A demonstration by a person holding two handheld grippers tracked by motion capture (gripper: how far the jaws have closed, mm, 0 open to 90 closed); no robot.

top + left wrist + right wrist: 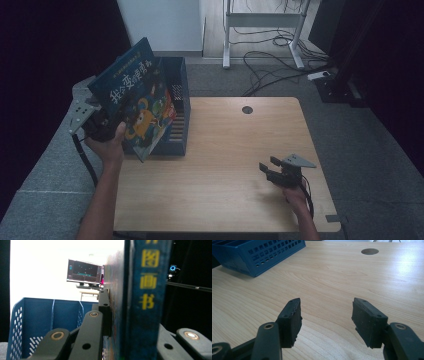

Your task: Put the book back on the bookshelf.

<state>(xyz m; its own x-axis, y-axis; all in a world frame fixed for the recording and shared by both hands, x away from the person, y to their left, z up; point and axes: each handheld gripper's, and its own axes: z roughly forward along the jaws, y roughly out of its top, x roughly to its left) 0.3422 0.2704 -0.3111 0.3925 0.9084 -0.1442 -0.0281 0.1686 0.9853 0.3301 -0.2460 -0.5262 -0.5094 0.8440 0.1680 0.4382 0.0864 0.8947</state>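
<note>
Blue picture book [136, 97] is clamped in the left gripper [102, 122] above the blue file rack [181, 107]; the right gripper [272, 167] rests wide apart, holding nothing, over the wooden table [225, 165].

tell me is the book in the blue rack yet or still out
Out. The left gripper holds the book tilted in the air above the rack, its lower corner hanging in front of the rack, not between the dividers.
</note>
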